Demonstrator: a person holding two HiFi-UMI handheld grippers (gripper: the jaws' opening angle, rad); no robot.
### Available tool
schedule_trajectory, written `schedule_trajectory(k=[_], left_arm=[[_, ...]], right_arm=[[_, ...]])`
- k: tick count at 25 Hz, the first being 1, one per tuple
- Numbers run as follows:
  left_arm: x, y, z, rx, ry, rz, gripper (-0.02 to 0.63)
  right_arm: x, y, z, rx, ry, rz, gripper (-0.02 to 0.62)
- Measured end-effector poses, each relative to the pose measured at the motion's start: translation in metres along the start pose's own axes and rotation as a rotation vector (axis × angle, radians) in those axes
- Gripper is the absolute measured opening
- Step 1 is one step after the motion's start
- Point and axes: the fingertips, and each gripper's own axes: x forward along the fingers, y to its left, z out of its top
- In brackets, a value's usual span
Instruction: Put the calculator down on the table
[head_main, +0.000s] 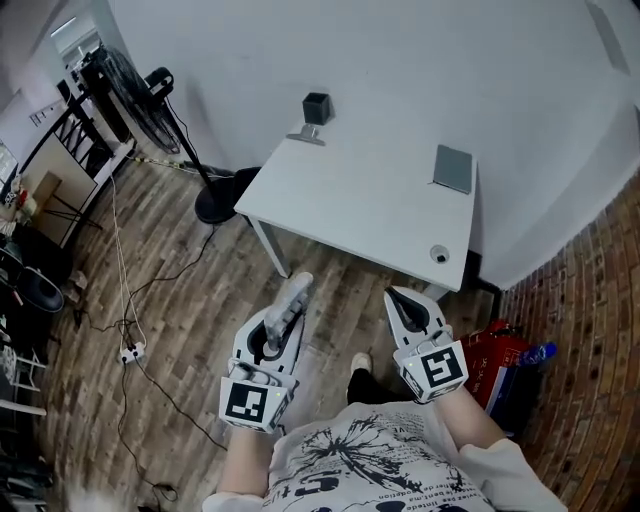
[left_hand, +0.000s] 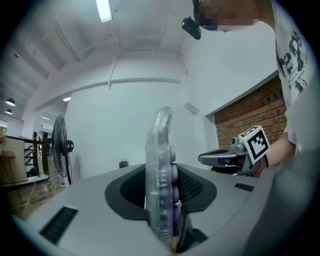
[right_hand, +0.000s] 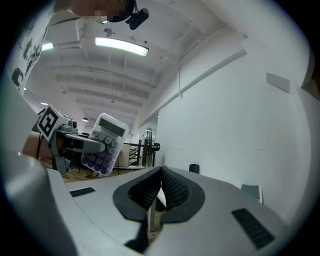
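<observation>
My left gripper (head_main: 284, 322) clamps the calculator (left_hand: 159, 165) edge-on, over the floor just near of the table (head_main: 350, 205). My right gripper (right_hand: 156, 194) is clenched on nothing. A grey pad (head_main: 453, 168) and a black cube (head_main: 316, 107) sit at the table's far edge.

- slim clear-plastic calculator (right_hand: 102, 145): translucent white shell, purple round keys, grey display
- left hand-held gripper (head_main: 291, 296), right hand-held gripper (head_main: 404, 298): pale grey bodies, black ridged pads, cubes with black-and-white square markers
- rectangular counter (head_main: 350, 215): plain white
- plank floor (head_main: 180, 300): streaked grey-brown wood grain
- brick wall (head_main: 590, 290): red-brown
</observation>
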Motion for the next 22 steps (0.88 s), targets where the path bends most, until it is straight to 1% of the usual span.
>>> schedule_trajectory(k=[5, 10, 13, 18, 22], left_arm=[[0.094, 0.030, 0.009, 0.005, -0.002, -0.004, 0.144], [0.173, 0.046, 0.012, 0.005, -0.002, -0.027, 0.144], [0.211, 0.055, 0.008, -0.006, 0.011, -0.052, 0.144], [0.265, 0.073, 0.000, -0.006, 0.046, -0.104, 0.144], [0.310, 0.096, -0.005, -0.007, 0.059, -0.165, 0.144]], right_arm=[[0.066, -0.078, -0.001, 0.007, -0.001, -0.016, 0.014], [0.110, -0.139, -0.008, 0.039, 0.011, -0.051, 0.014], [0.132, -0.168, -0.014, 0.051, 0.027, -0.075, 0.014], [0.166, -0.200, -0.025, 0.056, 0.050, -0.100, 0.015], [0.197, -0.227, -0.034, 0.070, 0.073, -0.162, 0.014]])
